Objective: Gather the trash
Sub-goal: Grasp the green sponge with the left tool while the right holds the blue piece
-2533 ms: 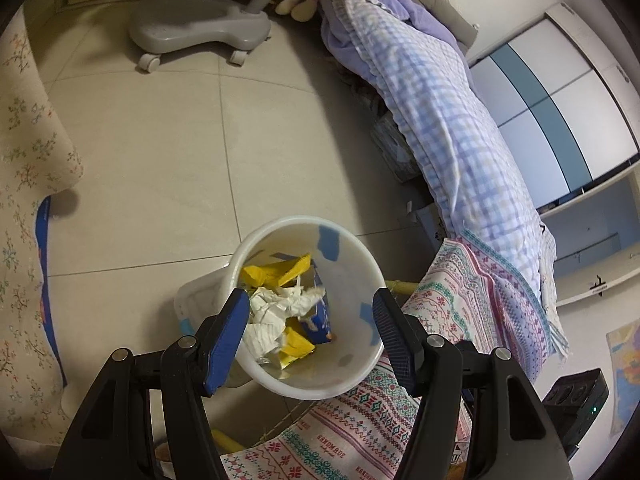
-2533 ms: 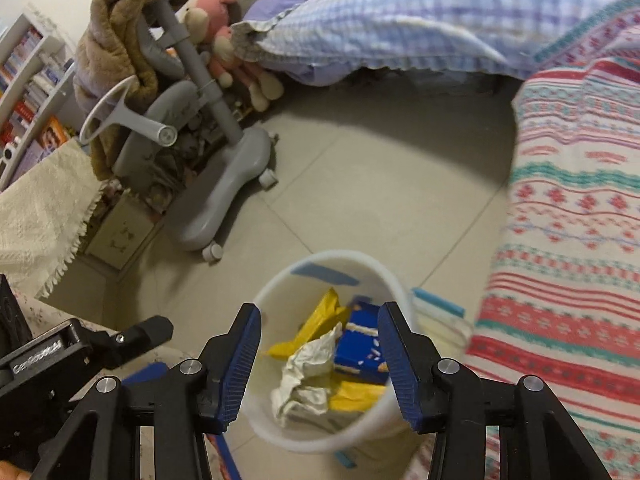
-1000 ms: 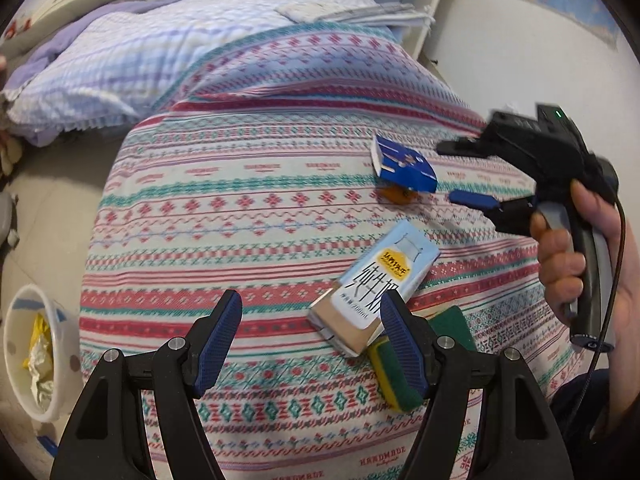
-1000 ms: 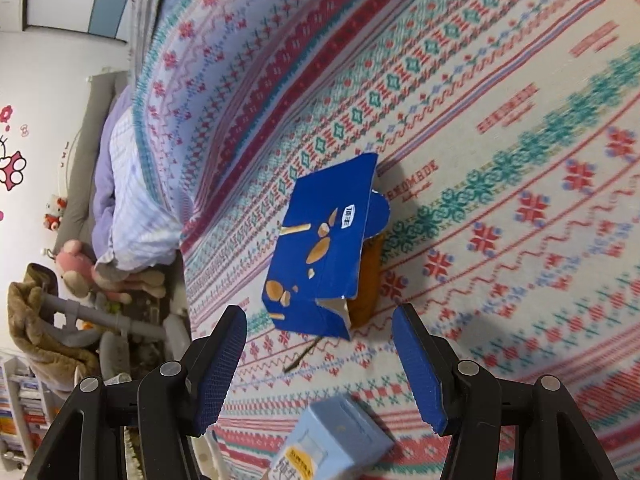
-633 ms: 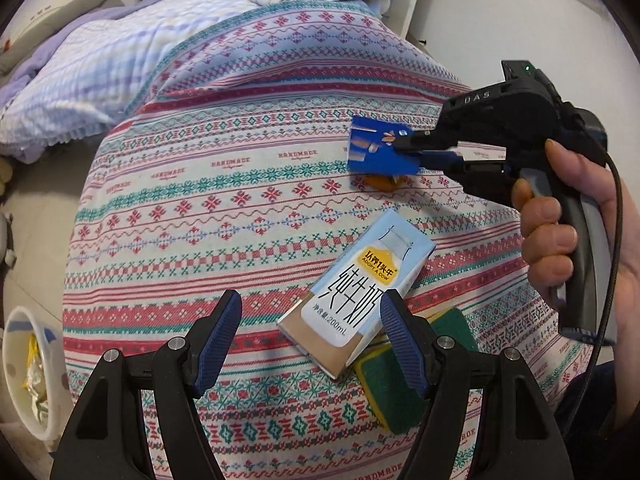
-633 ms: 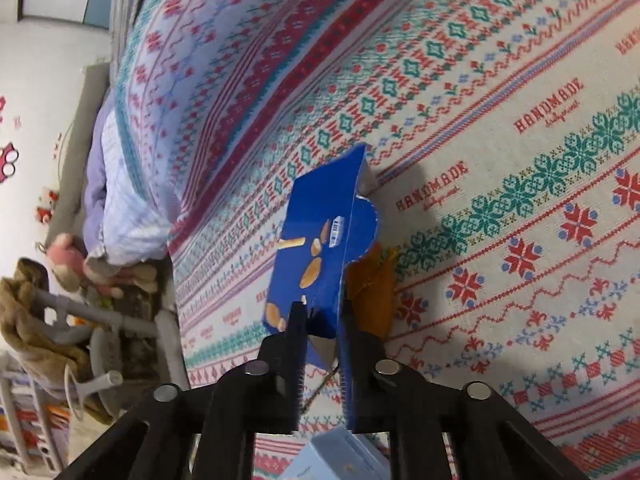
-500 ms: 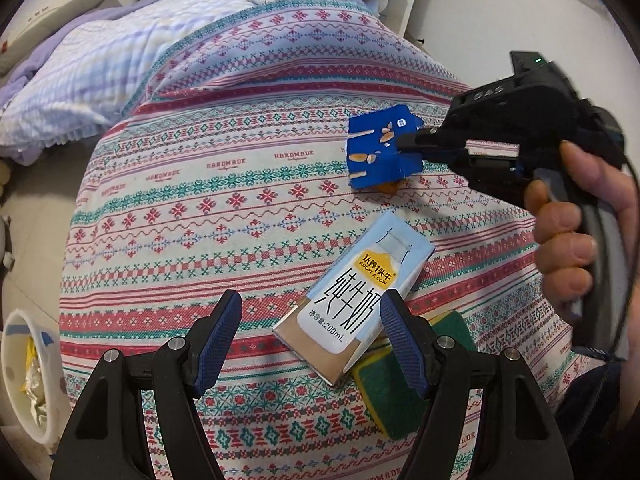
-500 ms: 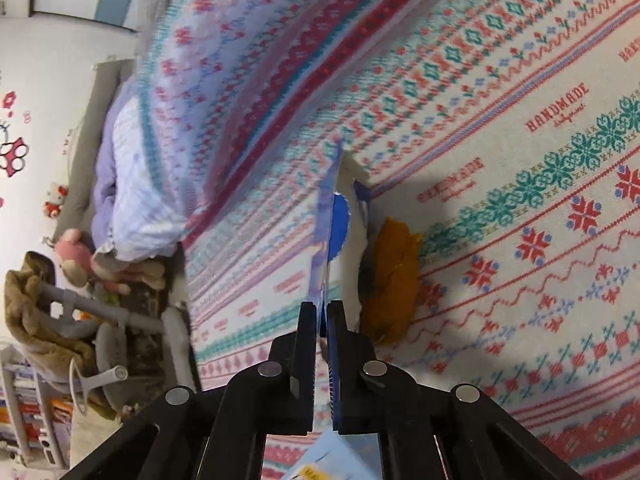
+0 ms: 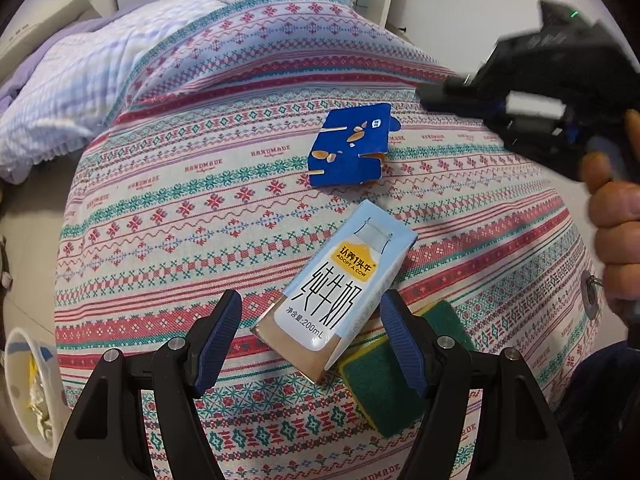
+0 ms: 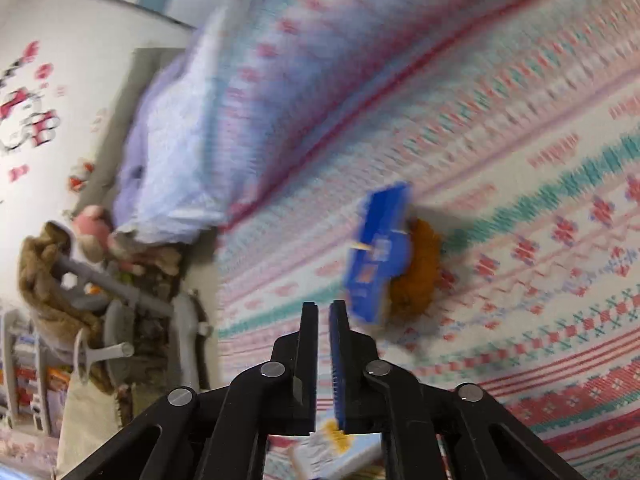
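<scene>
A blue snack box (image 9: pixel 352 146) lies flattened on the patterned bedspread (image 9: pixel 180 216), over an orange scrap (image 10: pixel 416 276). In the right wrist view the blue snack box (image 10: pixel 378 252) sits just beyond my right gripper (image 10: pixel 324 312), which is shut with nothing between its fingers. From the left wrist view, the right gripper (image 9: pixel 430 98) hovers blurred to the right of the box, held by a hand (image 9: pixel 616 208). A light-blue milk carton (image 9: pixel 340 284) lies between the fingers of my open left gripper (image 9: pixel 310 334), apart from both. The milk carton (image 10: pixel 332 452) also shows under the right fingers.
A green and yellow sponge (image 9: pixel 380 384) lies against the carton's near end. A white trash bin (image 9: pixel 20 380) with wrappers stands on the floor at the lower left. A checked quilt (image 9: pixel 80 92) covers the far bed. A grey wheeled stand (image 10: pixel 132 320) is beside the bed.
My right gripper closed on the blue box and raised it on edge; now the box lies flat again and the gripper has pulled away, shut on nothing. The left gripper edged nearer the carton.
</scene>
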